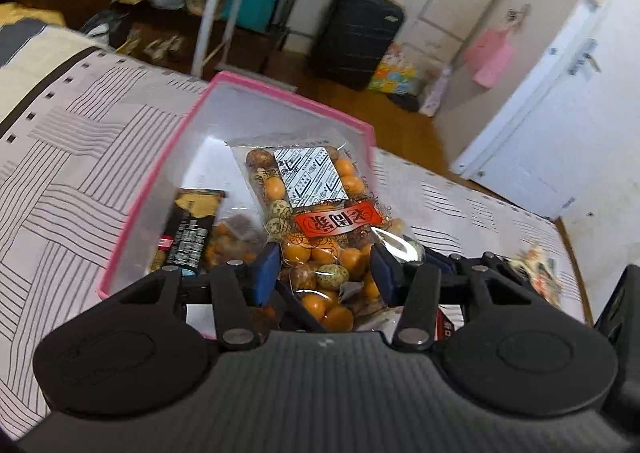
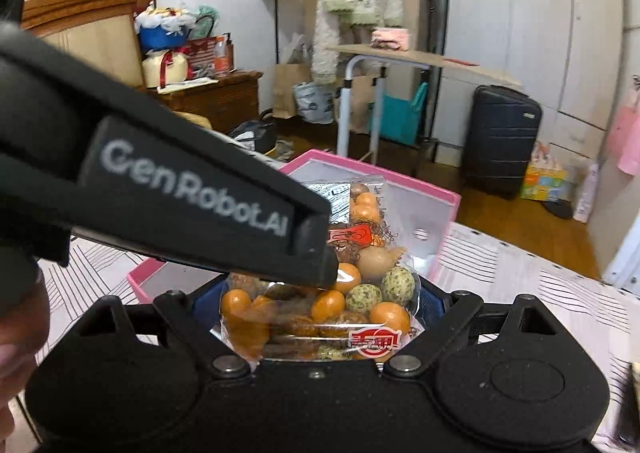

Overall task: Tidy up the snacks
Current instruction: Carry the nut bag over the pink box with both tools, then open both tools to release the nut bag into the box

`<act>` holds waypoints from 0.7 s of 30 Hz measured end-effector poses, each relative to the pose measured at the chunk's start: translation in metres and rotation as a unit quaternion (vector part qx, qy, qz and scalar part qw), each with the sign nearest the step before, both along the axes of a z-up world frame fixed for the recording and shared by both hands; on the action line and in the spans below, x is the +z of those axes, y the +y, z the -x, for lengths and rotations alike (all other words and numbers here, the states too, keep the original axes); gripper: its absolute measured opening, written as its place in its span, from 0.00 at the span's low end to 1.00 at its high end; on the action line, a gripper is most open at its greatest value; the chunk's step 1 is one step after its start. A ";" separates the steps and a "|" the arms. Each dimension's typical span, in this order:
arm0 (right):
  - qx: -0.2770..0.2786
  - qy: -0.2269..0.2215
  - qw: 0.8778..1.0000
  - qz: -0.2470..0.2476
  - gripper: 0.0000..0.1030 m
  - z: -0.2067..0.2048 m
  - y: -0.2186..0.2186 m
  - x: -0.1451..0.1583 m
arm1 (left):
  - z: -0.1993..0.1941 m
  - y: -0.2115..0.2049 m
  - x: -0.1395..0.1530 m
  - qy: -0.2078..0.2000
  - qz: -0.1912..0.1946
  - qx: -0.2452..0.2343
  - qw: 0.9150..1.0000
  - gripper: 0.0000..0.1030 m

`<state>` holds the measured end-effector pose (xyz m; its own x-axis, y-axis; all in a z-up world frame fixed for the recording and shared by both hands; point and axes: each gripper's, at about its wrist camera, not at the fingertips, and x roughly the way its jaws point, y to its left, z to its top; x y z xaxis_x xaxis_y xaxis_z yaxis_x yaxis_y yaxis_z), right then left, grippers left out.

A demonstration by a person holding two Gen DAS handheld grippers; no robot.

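"GenRobot.AI" stands in pale letters on the left gripper's black body (image 2: 192, 189); other labels unreadable.

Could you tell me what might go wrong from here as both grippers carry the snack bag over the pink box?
1. The clear snack bag is slippery film; the left gripper pinches only its lower part, so it could slide out.
2. Both the left and the right gripper hold the bag; pulling apart may tear it.
3. The pink box already holds a dark packet, which the bag may crush.
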<state>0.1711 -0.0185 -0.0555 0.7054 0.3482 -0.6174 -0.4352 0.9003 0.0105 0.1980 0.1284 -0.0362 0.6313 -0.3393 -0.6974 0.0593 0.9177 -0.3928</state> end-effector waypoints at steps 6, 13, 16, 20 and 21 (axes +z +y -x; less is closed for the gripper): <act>0.015 0.036 0.999 0.011 0.92 -0.037 0.018 -0.030 | -0.040 0.017 -0.032 0.049 0.010 0.020 0.999 0.46; 0.060 0.016 0.997 0.050 0.97 -0.025 0.032 -0.024 | -0.041 0.014 -0.027 0.021 -0.055 0.042 0.997 0.49; 0.058 -0.012 0.997 0.040 0.98 -0.012 0.022 -0.009 | -0.031 0.013 -0.016 0.012 -0.061 0.038 0.997 0.49; 0.023 -0.008 1.000 0.012 0.98 0.005 -0.004 0.008 | -0.012 0.000 0.000 -0.014 -0.089 0.021 0.996 0.49; 0.011 -0.011 1.000 0.008 0.98 0.010 -0.011 0.010 | -0.008 -0.004 0.006 -0.022 -0.096 0.010 0.995 0.49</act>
<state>0.1612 -0.0294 -0.0454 0.7112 0.3545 -0.6070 -0.4551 0.8903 -0.0133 0.2063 0.1242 -0.0306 0.6684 -0.1896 -0.7193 0.0529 0.9766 -0.2083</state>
